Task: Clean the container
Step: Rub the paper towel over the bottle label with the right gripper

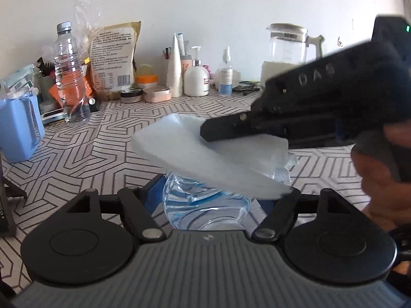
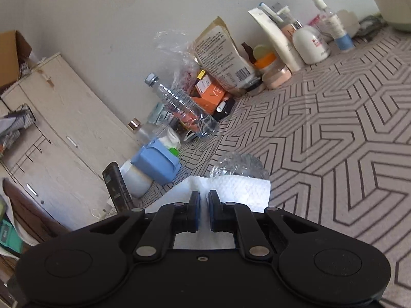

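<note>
plastic container [image 1: 205, 205] sits between my left gripper [image 1: 218, 195] fingers, apparently loosely held: thin, slippery, crushable, so i'd hold its middle gently. right gripper [image 2: 203, 206] is clenched on soft paper towel [image 2: 231, 187] above it.

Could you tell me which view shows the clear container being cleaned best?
The left wrist view: the container sits close between the left tool's fingers, its blue-tinted wall plain, though the tissue covers its top. The right wrist view shows only a crinkled bit beyond the tissue.

On the patterned table [image 1: 102, 138] stand an upright water bottle [image 1: 68, 74], a tan food pouch [image 1: 113, 59], a white pump bottle [image 1: 196, 77], a glass kettle [image 1: 290, 43] and a blue box [image 1: 18, 128].
</note>
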`<state>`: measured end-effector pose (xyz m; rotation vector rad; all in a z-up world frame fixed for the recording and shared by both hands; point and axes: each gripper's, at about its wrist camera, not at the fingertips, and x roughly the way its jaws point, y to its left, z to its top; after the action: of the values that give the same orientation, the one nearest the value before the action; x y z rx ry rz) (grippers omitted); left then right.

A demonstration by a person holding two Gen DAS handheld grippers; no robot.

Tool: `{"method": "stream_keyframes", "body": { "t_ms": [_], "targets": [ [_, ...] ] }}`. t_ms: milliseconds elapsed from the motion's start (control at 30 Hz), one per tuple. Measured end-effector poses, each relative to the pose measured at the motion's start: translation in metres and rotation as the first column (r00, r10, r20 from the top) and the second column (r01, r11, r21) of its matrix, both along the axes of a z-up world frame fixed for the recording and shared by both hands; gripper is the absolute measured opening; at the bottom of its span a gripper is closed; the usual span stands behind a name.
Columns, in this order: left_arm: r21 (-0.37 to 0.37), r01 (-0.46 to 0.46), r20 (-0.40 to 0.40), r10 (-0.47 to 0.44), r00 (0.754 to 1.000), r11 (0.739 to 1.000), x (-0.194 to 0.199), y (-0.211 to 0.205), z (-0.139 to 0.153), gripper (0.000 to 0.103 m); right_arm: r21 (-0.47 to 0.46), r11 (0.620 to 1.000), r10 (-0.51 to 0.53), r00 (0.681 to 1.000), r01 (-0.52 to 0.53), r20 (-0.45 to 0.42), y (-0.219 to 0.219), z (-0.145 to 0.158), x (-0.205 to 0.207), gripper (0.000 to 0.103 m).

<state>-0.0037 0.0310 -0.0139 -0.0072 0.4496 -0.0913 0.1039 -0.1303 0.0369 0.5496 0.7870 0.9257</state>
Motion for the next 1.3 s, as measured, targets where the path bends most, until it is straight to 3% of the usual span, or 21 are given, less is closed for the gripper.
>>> {"method": "stream_keyframes", "body": {
  "t_ms": [133,200,500,867,1000,1100,1300],
  "targets": [
    [-0.009,-0.006,0.008,0.006,1.000,1.000,0.000,0.006,-0.003,0.068,-0.042,0.998,-0.037,0.999,0.039,0.033,0.002,0.000,-0.008,0.008],
    [-0.011,-0.001,0.017,0.001,1.000,1.000,-0.001,0.007,-0.004,0.068,-0.075,0.995,-0.063,0.997,0.067,0.050,0.000,-0.002,-0.011,0.016],
    [-0.029,-0.008,-0.003,0.008,1.000,1.000,0.001,0.008,-0.005,0.067,-0.051,0.995,-0.080,0.997,0.081,0.009,-0.014,-0.015,-0.007,0.022],
    [-0.045,-0.030,-0.041,0.028,0.999,0.999,0.005,0.014,-0.012,0.067,-0.119,0.991,-0.068,0.996,0.061,-0.056,-0.003,-0.035,-0.005,0.021],
    [-0.061,-0.031,-0.041,0.029,0.999,0.998,0.004,0.015,-0.011,0.067,-0.096,0.993,-0.070,0.996,0.064,-0.062,-0.007,-0.027,-0.005,0.019],
    [-0.066,-0.020,-0.031,0.018,0.999,0.998,0.003,0.014,-0.011,0.067,-0.015,0.999,-0.033,0.998,0.032,-0.053,-0.010,-0.016,-0.006,0.020],
    [-0.038,-0.014,-0.026,0.013,1.000,0.999,0.003,0.010,-0.012,0.067,-0.024,0.999,-0.046,0.999,0.046,-0.002,-0.006,-0.010,-0.013,0.021]
  ]
}}
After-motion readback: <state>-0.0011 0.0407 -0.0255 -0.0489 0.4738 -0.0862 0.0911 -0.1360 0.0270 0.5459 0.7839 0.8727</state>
